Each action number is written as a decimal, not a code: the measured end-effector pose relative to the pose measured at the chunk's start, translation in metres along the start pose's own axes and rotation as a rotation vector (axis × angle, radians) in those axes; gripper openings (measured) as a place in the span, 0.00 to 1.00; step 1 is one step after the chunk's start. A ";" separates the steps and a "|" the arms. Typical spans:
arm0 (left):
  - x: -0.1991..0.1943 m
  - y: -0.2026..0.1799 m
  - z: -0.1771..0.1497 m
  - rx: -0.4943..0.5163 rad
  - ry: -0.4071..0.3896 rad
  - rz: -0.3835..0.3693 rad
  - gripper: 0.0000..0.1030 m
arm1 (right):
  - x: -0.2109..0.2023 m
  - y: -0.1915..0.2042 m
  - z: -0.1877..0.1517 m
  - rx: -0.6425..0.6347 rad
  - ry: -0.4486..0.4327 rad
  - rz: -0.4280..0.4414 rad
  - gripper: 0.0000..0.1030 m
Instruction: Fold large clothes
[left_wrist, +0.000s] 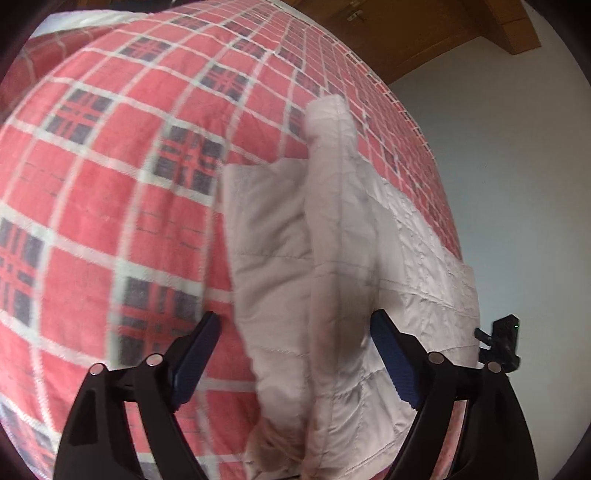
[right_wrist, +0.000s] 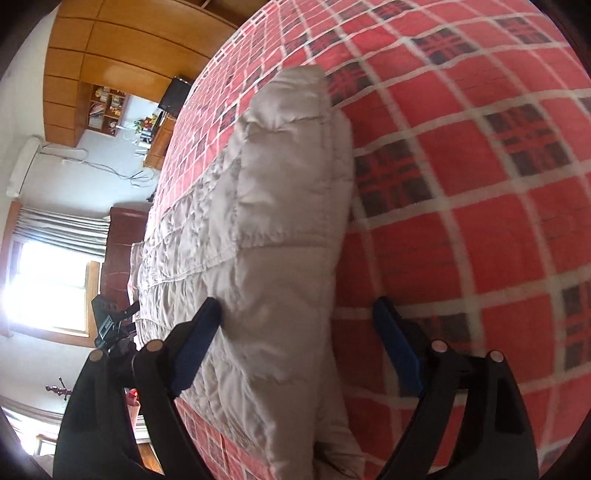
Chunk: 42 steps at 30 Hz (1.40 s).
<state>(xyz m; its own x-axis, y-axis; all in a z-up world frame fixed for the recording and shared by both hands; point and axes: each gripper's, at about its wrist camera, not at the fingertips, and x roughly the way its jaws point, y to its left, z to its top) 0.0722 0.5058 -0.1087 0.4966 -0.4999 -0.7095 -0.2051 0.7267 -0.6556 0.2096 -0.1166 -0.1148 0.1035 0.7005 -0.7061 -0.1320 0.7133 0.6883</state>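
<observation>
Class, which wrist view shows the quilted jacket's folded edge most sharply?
The right wrist view: the quilted jacket is crisp, its stitched fold centred between open jaws. The left wrist view shows it motion-blurred on the plaid blanket.

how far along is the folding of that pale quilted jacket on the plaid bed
Done: the pale quilted jacket lies on the plaid blanket with one side already doubled over into a raised fold. In hand: left gripper and right gripper are both open, straddling that folded edge, gripping nothing. Left: it looks long and unfinished, so further folds into a compact bundle probably remain.
</observation>
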 end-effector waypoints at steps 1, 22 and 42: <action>0.004 -0.004 0.000 0.002 0.017 -0.029 0.80 | 0.002 0.002 0.000 -0.008 0.003 0.001 0.81; -0.065 -0.104 -0.054 0.133 -0.010 -0.183 0.18 | -0.085 0.101 -0.067 -0.206 -0.025 0.074 0.15; -0.030 -0.019 -0.150 0.074 0.104 -0.063 0.33 | -0.053 0.018 -0.159 -0.035 0.079 -0.080 0.32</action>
<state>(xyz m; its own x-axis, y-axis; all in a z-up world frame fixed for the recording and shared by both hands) -0.0654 0.4362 -0.1136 0.4159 -0.5888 -0.6931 -0.1113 0.7234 -0.6814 0.0449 -0.1443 -0.0915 0.0367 0.6367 -0.7703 -0.1607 0.7645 0.6243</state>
